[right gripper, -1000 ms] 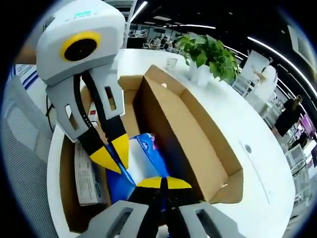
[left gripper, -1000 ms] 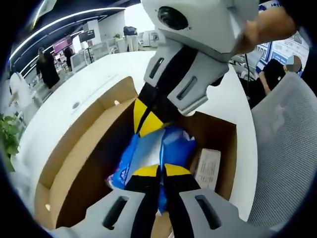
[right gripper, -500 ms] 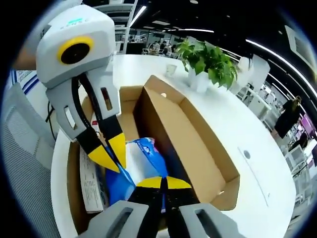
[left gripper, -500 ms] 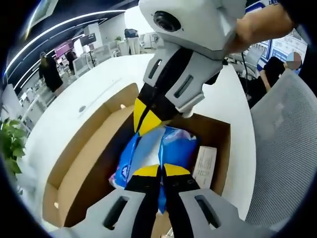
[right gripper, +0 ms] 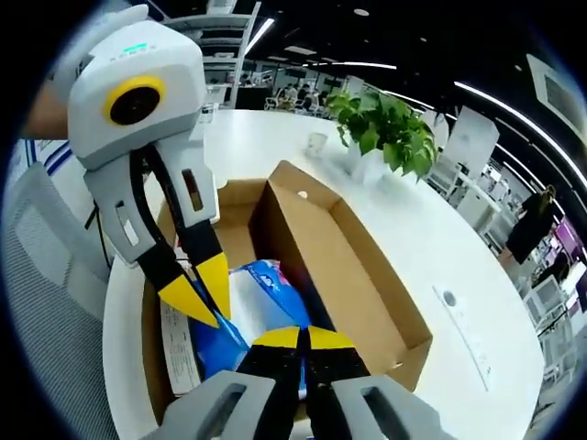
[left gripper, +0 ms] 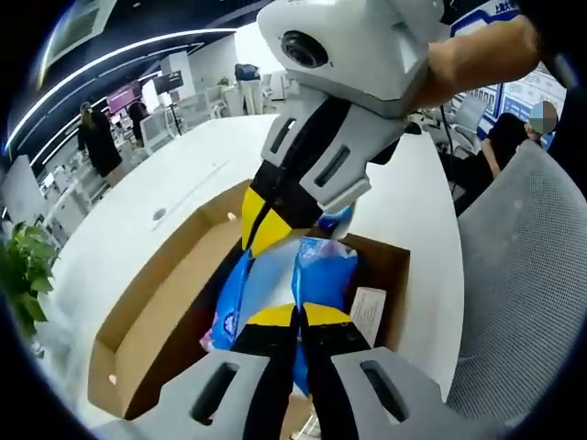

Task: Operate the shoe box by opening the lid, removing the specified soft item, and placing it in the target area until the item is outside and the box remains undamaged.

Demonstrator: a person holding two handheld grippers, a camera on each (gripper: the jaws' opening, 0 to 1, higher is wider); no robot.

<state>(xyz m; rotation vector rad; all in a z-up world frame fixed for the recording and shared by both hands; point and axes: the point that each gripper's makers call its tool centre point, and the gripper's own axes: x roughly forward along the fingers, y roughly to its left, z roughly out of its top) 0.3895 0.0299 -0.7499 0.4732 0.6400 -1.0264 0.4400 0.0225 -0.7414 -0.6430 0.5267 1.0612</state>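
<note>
Blue soft pack [left gripper: 323,275] hangs over the open shoe box [left gripper: 165,321] on the counter [left gripper: 174,183], pinched by both the left claw [left gripper: 298,314] and right claw [right gripper: 301,337], probably to lift it evenly without tearing cardboard.

A white bench [right gripper: 413,247] carries a potted green plant [right gripper: 383,126] and a small cup [right gripper: 317,142] near it. A grey mesh chair [left gripper: 527,275] stands beside the bench.

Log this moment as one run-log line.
stage: lifting item | left gripper: shut on blue soft pack | right gripper: shut on same pack | shoe box: lid open | white table
</note>
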